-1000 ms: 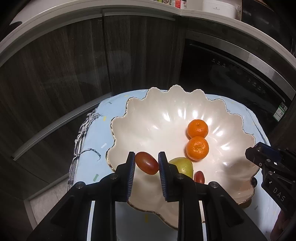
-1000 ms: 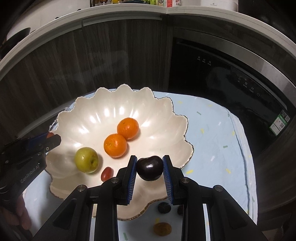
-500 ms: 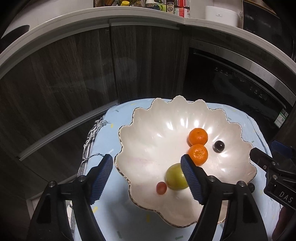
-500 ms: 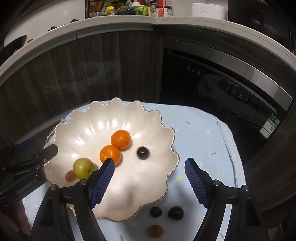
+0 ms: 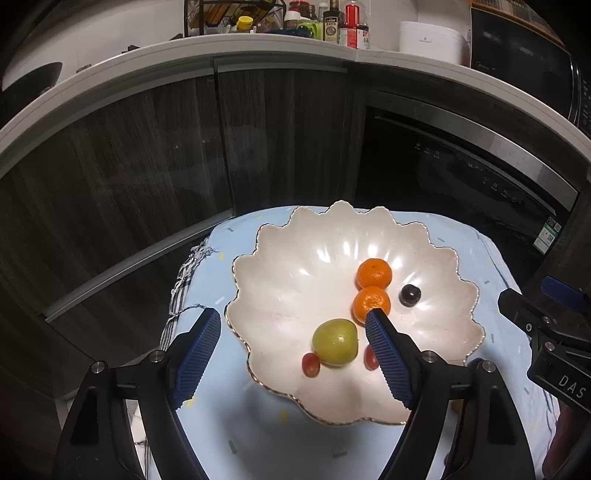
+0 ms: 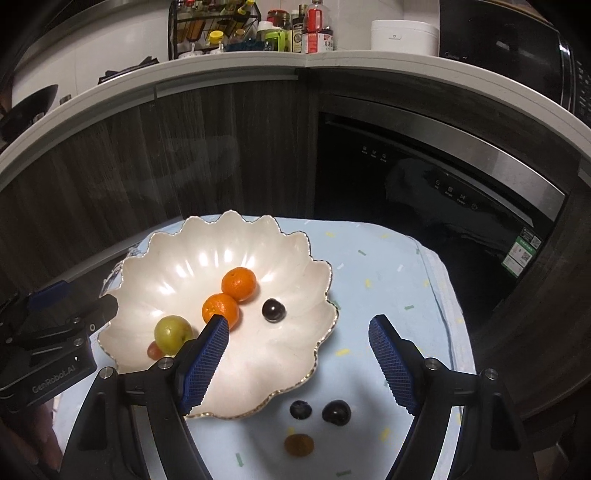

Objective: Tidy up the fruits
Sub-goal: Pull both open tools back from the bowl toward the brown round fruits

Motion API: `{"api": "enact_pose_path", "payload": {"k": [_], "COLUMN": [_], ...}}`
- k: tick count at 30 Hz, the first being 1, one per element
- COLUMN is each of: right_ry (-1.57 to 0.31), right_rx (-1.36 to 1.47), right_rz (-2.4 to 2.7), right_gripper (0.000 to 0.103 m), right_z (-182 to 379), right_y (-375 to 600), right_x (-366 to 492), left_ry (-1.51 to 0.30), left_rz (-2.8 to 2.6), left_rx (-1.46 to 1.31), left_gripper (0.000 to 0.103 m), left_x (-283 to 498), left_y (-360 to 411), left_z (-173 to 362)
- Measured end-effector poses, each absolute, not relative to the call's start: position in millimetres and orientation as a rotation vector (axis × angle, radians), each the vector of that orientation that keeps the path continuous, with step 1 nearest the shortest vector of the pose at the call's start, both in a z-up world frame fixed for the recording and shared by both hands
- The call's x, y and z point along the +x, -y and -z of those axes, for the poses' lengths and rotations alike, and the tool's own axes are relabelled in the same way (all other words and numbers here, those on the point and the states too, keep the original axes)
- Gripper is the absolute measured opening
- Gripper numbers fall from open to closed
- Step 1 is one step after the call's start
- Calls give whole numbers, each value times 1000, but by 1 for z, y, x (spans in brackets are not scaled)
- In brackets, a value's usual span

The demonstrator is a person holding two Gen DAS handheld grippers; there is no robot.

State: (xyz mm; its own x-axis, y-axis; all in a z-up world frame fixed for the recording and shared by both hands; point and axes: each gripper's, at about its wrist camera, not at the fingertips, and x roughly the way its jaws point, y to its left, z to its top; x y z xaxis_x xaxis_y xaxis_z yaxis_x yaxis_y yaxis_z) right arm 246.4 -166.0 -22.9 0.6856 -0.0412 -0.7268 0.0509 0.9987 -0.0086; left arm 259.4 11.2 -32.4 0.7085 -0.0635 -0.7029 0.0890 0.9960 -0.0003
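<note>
A scalloped white bowl (image 5: 280,258) (image 6: 207,254) on a light blue cloth holds two mandarins (image 5: 373,273) (image 5: 371,302), a green fruit (image 5: 335,342), two small red fruits (image 5: 311,363) (image 5: 370,357) and a dark grape (image 5: 411,294) (image 6: 273,309). My left gripper (image 5: 292,314) hovers over the bowl's near left part, its jaws opening with nothing gripped. Above the bowl's right rim, my right gripper (image 6: 299,320) stands open and empty. Two dark fruits (image 6: 300,410) (image 6: 336,412) and a brown one (image 6: 299,445) lie on the cloth below it.
The cloth (image 6: 388,280) covers a small table in front of dark cabinet doors (image 5: 147,177) and a black appliance (image 6: 424,184). A counter above carries bottles and a white cooker (image 6: 404,35). A checked cloth edge (image 5: 181,295) hangs at the left.
Both grippers opened and rose. The left let a red fruit fall into the bowl by the green fruit; the right dropped the dark grape beside the mandarins.
</note>
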Motion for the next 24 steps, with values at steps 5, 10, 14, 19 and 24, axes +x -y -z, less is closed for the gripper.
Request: {"api": "enact_pose_path", "payload": {"k": [5,10,14,19,24], "right_ry": [-798,-787,-783,-776,-776], "right_rx": [15,18,14,19,8], "right_rz": [49,46,41,38,46], "right_gripper": [79,79,79,79,79], "right_z": [16,10,7,5,4], "right_y": [168,169,169,175,183], "right_x": [236,224,214,201,191], "left_ry": [-769,-758,-753,-764,-770], "left_rz": [92,93,94,102,107], "left_rx": [28,23,7,-9,-15], "left_gripper": [82,85,86,86,86], "left_x": [247,232,220,206,193], "left_y": [-10,-10,-10,-4,5], "left_z": [26,20,18,21,24]}}
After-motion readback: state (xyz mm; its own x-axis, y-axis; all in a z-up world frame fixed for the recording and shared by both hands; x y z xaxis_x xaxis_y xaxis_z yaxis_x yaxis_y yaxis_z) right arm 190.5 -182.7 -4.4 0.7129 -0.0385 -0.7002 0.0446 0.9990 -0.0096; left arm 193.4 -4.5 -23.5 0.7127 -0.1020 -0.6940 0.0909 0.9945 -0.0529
